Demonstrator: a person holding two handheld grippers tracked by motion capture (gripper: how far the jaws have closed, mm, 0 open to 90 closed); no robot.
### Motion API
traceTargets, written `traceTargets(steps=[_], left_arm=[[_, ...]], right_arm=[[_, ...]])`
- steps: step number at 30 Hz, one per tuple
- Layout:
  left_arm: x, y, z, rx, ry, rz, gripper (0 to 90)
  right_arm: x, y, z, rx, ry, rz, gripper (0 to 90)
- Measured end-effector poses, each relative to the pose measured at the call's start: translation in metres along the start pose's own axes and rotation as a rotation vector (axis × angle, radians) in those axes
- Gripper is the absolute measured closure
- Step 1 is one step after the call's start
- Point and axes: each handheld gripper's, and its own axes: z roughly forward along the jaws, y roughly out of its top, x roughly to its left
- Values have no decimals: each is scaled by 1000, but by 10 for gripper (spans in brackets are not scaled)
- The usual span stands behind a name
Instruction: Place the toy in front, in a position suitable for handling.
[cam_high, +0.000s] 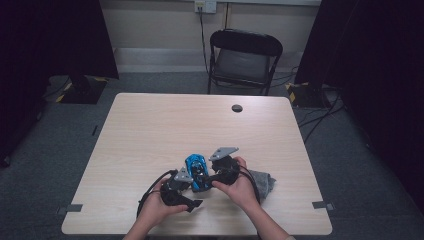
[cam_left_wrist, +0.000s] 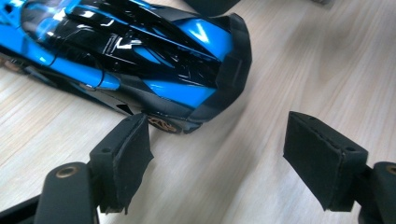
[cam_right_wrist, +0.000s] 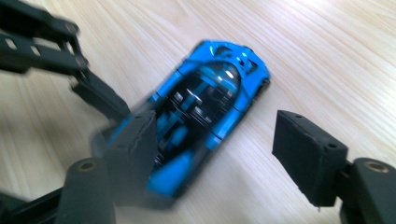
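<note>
The glossy blue and black die-cast toy sports car sits on the pale wood-grain counter at about the 6 o'clock part of the counter in the high view, between the two hands. The left tool has its jaws spread wide with nothing between them; its padded fingertips stand just beside the car's dark tail, one pad close to a rear wheel, and whether it touches cannot be told. The right tool is also parted and empty in its own view; the car lies diagonally there, one end pointing toward 1 o'clock, with one pad overlapping the other end and the other pad well off to the side.

The step in hand looks like taking hold of the car. To do it well, one tool would likely centre the body between its pads and close across the flanks, not the tapering tail, since the lacquered shell may slip. Closing slowly would keep the car from rolling on its wheels.

The car is low and wedge-shaped, with bright blue panels, black canopy and spine, a broad dark rear wing, and bronze-toned wheels. A crumpled grey cloth lies at 3 o'clock of the right hand.
</note>
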Motion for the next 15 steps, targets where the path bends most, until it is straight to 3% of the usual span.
traceTargets(steps=[8, 12, 15], left_arm=[[8, -3, -10, -45, -2, -18, 229], [18, -10, -20, -56, 20, -45, 221], [24, -17, -23, -60, 32, -68, 216]], right_arm=[[13, 5, 29, 10, 41, 77, 265], [18, 6, 41, 10, -1, 98, 191], [18, 7, 42, 6, -20, 114, 224]])
